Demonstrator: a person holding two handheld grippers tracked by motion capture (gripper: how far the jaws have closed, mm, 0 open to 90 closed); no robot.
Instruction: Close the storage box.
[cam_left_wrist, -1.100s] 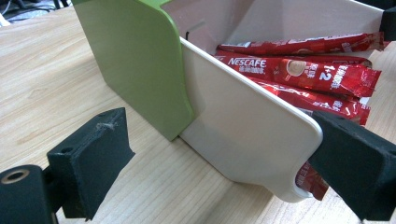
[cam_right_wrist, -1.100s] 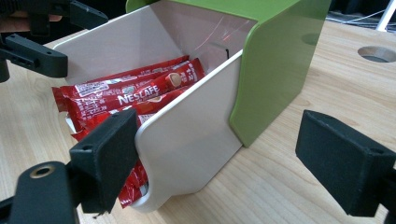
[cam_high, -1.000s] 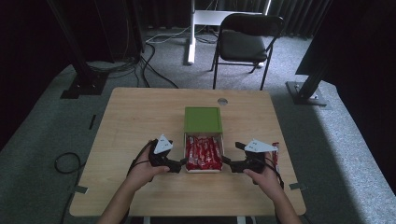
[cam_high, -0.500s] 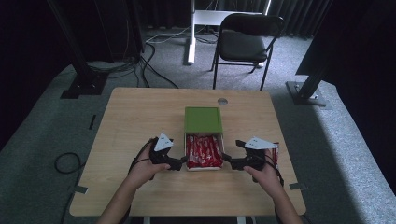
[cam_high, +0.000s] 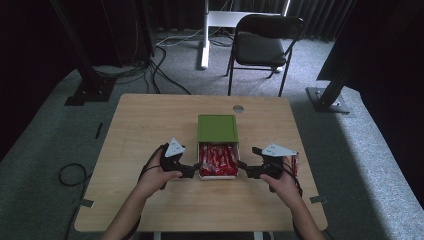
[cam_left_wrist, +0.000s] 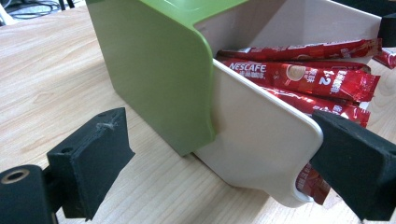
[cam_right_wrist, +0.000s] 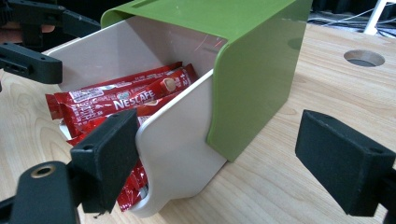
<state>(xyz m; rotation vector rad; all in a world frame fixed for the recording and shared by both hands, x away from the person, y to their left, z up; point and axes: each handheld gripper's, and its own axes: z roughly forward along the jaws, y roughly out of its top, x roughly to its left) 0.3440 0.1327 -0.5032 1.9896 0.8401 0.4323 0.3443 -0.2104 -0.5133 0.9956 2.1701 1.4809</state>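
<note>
A green box cover (cam_high: 217, 128) sits mid-table with its white drawer (cam_high: 218, 176) pulled out toward me. Several red Nescafe sachets (cam_high: 218, 159) lie in the drawer. My left gripper (cam_high: 192, 170) is at the drawer's left side, open. In the left gripper view its jaws (cam_left_wrist: 219, 140) stand wide apart on either side of the drawer's side wall (cam_left_wrist: 257, 140) and the cover's edge (cam_left_wrist: 159, 70), touching nothing. My right gripper (cam_high: 245, 170) mirrors it on the right, open (cam_right_wrist: 226, 154), facing the drawer wall (cam_right_wrist: 177, 135) and the sachets (cam_right_wrist: 116, 100).
One loose red sachet (cam_high: 294, 164) lies on the table by my right hand. A round cable hole (cam_high: 238, 108) is behind the box. A folding chair (cam_high: 265, 45) and stand bases are beyond the table's far edge.
Both grippers have shifted only slightly beside the drawer. The box, the drawer and the sachets lie where they were.
</note>
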